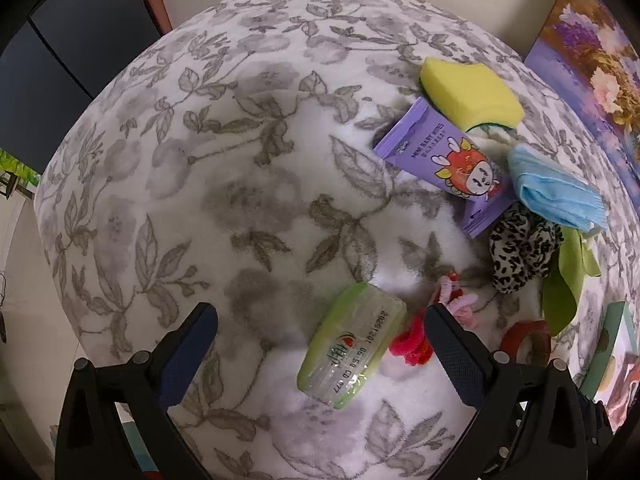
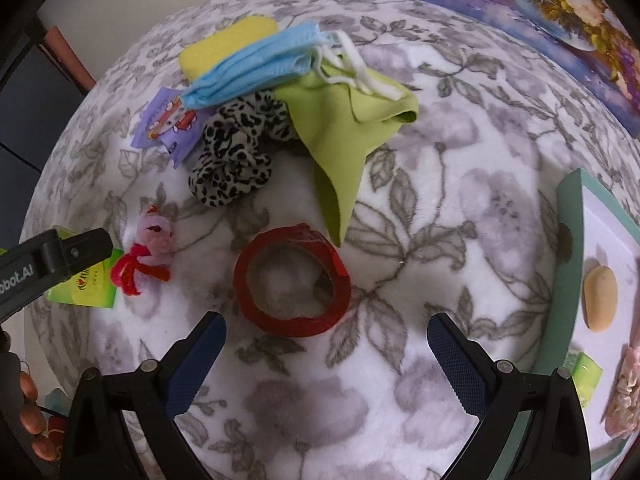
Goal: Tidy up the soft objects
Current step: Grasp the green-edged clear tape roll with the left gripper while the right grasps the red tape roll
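1. Left tongs (image 1: 320, 344): spread wide, holding nothing, hovering over the green tissue pack (image 1: 352, 344), which lies flat between the fingers on the floral fleece blanket (image 1: 200, 160). Looks lined up for a grab; I can't tell whether the fingers touch it yet.
2. Right tongs (image 2: 326, 344): also spread wide and not holding anything, sitting just short of the red tape roll (image 2: 292, 280). The roll lies flat with its hole facing up, so one finger could go inside the ring.
3. Landmark = red tape roll. The soft items cluster beyond it:
   - green cloth (image 2: 344, 128), its tail trailing down to touch the roll's far edge
   - leopard scrunchie (image 2: 236, 152), beyond and to the left
   - blue face mask (image 2: 256, 68), draped over the scrunchie and cloth, with its ear loops lying on the cloth
   - yellow sponge (image 2: 228, 46), farthest away, partly under the mask
   - purple wipes packet (image 2: 168, 124), left of the scrunchie
4. Pink and red pipe-cleaner figure (image 2: 146, 252): left of the roll, next to the tissue pack.
5. Teal tray (image 2: 568, 280): right of the roll, already holding a few pieces. I'd judge it's the drop-off spot.
6. Judgement: sorting has barely started, since the pile is overlapped. The mask will need to be lifted first.
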